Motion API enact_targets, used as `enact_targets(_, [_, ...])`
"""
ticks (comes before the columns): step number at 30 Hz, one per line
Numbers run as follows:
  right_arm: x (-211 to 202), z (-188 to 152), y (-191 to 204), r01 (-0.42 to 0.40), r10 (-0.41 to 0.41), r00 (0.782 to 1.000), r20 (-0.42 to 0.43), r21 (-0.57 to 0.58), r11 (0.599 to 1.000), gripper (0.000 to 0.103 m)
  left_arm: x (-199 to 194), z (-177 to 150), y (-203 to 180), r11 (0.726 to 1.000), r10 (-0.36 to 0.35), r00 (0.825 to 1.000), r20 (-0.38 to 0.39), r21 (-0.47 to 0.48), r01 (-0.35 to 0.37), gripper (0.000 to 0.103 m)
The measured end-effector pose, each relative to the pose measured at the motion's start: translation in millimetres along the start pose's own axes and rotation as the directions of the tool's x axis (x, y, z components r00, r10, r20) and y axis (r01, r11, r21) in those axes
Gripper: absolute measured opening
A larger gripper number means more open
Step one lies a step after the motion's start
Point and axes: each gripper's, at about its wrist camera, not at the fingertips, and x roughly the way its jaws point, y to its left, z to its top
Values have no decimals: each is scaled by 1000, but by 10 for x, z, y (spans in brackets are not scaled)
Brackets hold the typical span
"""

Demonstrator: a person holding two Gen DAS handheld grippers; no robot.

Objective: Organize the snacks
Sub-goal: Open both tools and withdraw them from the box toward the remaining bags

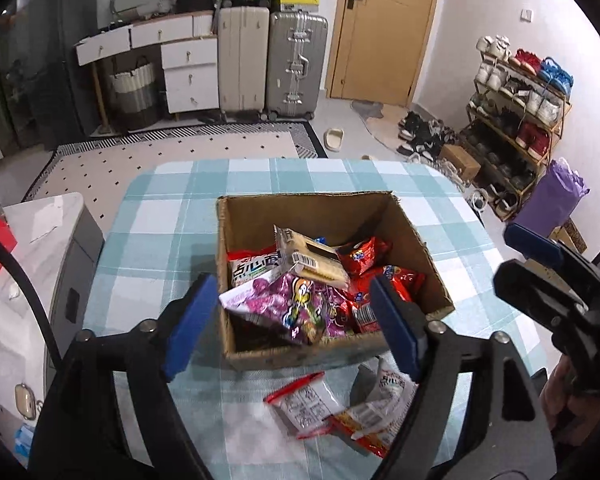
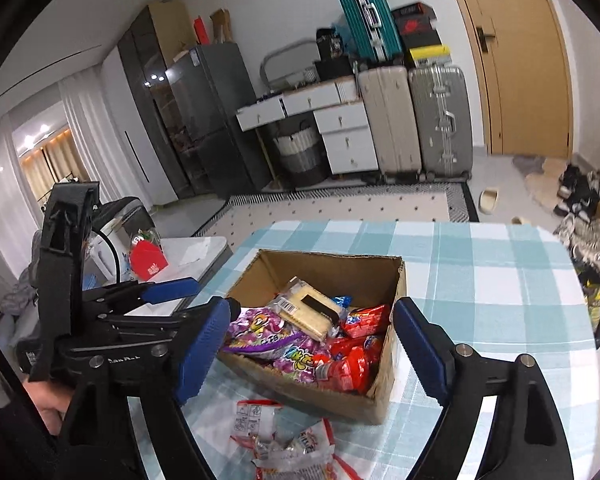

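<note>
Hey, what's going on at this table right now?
A person is sorting snacks with a hand-held gripper in each hand. The cardboard box on the checked tablecloth already holds a heap of snack packets. A few packets lie on the cloth in front of the box. The left gripper and right gripper are both open and empty, poised over the box.

Open-topped cardboard box on the checked tablecloth, filled with snack packets on its near side; far inner corner free. Loose packets lie before the near wall. Bare cloth flanks the box left, right and behind.
</note>
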Motion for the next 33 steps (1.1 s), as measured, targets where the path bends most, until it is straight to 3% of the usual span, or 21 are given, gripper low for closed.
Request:
enact_targets(5, [-376,-234,128,43,-40,990,134,-23,999,96,-311,-165,24,1000,16,999,49,-1,-16,79])
enact_targets(12, [-575,-521,217,32,-28,987,160,-20,999,98,-603,-451,103,999,33,996,88,-31,-31,83])
enact_targets(16, [-703,-725,249,79,-72,974,213,-23,997,100,-713,-610,168,997,42,993,111,-64,-36,84])
enact_targets(25, [-741,-1171,320,41,-26,979,201,-70,997,101,-850,-1018,351,991,49,979,199,-128,-24,87])
enact_targets(27, [-709,-1271,347,37,-19,981,195,-93,995,102,-862,-1113,407,988,37,976,214,-157,-3,91])
enact_targets(29, [-658,-1367,371,47,-25,982,185,-113,992,102,-867,-1205,430,985,30,975,222,-170,8,102])
enact_targets(33, [-538,-1521,381,16,0,991,136,-116,993,102,-821,-1374,443,984,47,972,232,-178,-5,102])
